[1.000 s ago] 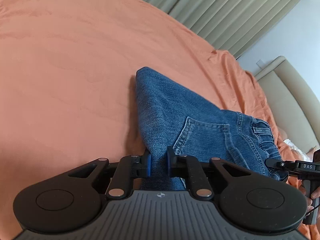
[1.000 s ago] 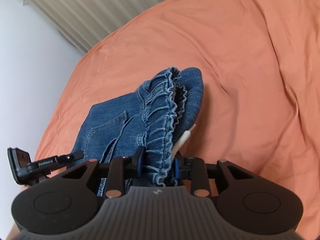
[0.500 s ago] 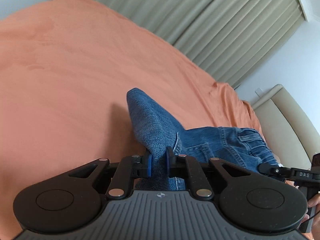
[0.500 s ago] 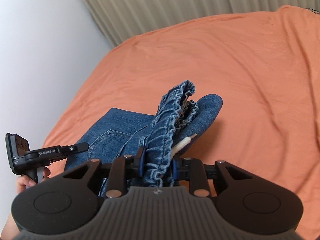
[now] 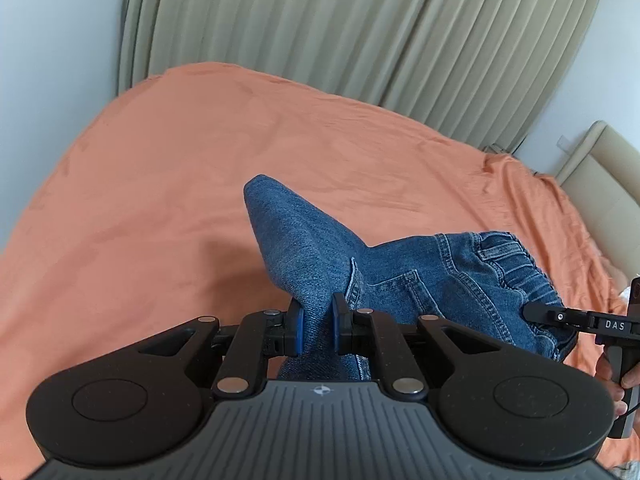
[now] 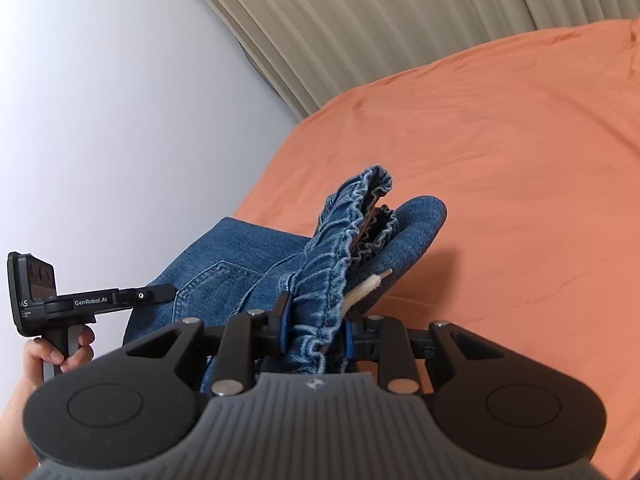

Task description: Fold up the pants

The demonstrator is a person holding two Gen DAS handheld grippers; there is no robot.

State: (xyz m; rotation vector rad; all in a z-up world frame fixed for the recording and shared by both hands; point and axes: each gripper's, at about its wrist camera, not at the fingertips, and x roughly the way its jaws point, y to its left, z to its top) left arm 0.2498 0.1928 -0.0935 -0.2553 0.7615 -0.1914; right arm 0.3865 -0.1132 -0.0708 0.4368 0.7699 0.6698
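1. Gripping a folded edge of the pants [image 5: 400,280], the left tongs [image 5: 316,330] are clamped on plain denim at lower centre of the left view, with a blunt folded corner poking up toward frame centre.
2. Right tongs [image 6: 314,330] are clamped on the gathered elastic waistband [image 6: 348,236], low centre of the right view; a pale drawstring end [image 6: 368,285] sticks out just right of it.
3. Between the two grips the pants run sideways: in the left view the cloth stretches from the tongs toward the right edge, where the other handle shows.
4. Both held edges are raised off the orange bed [image 5: 160,200]; whether the lower cloth touches it is hidden.
5. Judging by this, the coming fold turns on carrying both ends evenly, across that long axis, with neither arm leading.
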